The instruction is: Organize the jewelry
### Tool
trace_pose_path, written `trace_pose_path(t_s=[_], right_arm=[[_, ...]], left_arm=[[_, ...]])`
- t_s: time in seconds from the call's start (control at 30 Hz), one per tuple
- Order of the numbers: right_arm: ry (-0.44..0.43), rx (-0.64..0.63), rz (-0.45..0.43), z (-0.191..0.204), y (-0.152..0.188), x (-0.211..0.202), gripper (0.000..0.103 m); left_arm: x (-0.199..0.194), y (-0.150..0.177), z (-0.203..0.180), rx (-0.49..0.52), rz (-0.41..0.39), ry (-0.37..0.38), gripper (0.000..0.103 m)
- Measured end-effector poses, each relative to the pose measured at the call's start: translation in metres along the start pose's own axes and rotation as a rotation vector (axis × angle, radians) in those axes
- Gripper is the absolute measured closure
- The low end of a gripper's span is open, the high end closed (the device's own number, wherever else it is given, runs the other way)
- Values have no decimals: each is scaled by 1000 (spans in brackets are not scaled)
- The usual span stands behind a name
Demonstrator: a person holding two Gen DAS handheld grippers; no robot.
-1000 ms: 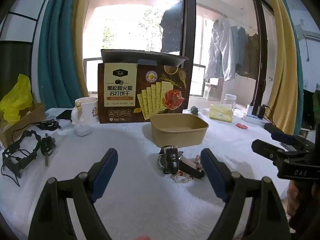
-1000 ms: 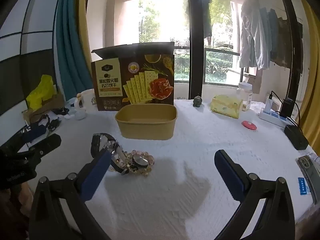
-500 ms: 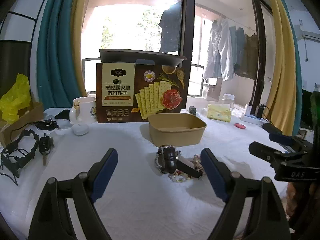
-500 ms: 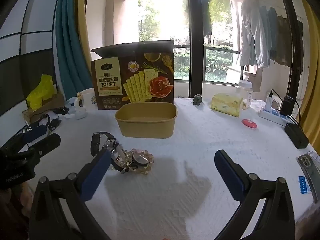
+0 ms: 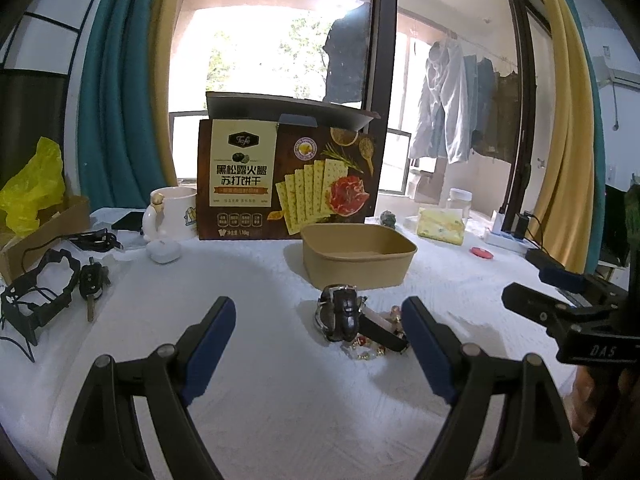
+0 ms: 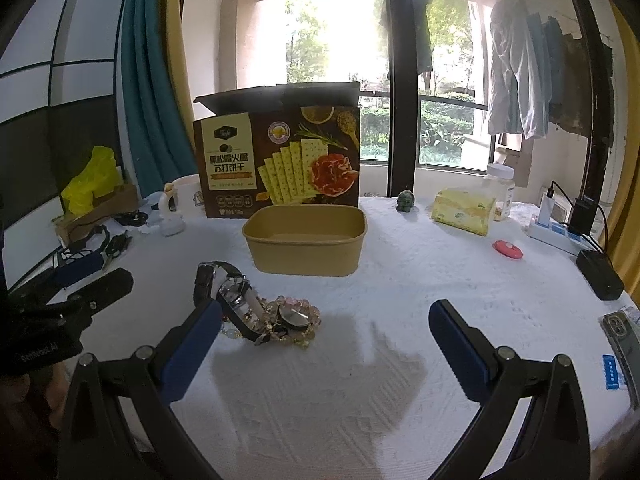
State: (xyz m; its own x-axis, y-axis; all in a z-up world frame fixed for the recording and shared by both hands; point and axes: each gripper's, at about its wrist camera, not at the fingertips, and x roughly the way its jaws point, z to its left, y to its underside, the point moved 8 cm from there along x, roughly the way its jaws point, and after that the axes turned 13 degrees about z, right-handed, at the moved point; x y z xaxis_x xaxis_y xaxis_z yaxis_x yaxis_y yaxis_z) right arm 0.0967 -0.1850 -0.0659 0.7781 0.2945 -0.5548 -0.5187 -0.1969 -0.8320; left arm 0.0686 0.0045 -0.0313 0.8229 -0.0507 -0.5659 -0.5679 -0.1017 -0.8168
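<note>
A small pile of jewelry [image 6: 276,318] lies on the white tablecloth: a black-strapped watch [image 6: 218,284], a pink bead bracelet [image 6: 298,308] and a thin gold chain. It also shows in the left wrist view [image 5: 360,326]. A tan paper bowl [image 6: 306,240] stands just behind it, also in the left wrist view [image 5: 356,254], and looks empty. My left gripper [image 5: 318,350] is open and empty, just short of the pile. My right gripper [image 6: 326,346] is open and empty, with the pile by its left finger.
A brown cracker box [image 6: 280,162] stands behind the bowl beside a white mug [image 5: 174,212]. Car keys [image 5: 92,280] and black cables [image 5: 36,300] lie at the left. A yellow packet [image 6: 464,210], red disc [image 6: 508,249], power strip [image 6: 560,234] and phone [image 6: 624,340] lie at the right.
Both grippers have drifted slightly nearer the pile and stayed open. The jewelry and bowl have not moved.
</note>
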Motion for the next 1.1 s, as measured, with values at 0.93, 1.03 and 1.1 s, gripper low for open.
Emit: trace_pose_path(t_s=[0.93,1.03,1.1], right_arm=[[1,11,-4,0,-1,-2,0],[-1,13,-5,0,-1,-3,0],[-3,16,-7,0,0,-4,0]], left_arm=[[-3,0,2,-4,-6,1,18],[-3,0,2,-4,-6,1,18],[-3,-1,2,-4,-7,1,18]])
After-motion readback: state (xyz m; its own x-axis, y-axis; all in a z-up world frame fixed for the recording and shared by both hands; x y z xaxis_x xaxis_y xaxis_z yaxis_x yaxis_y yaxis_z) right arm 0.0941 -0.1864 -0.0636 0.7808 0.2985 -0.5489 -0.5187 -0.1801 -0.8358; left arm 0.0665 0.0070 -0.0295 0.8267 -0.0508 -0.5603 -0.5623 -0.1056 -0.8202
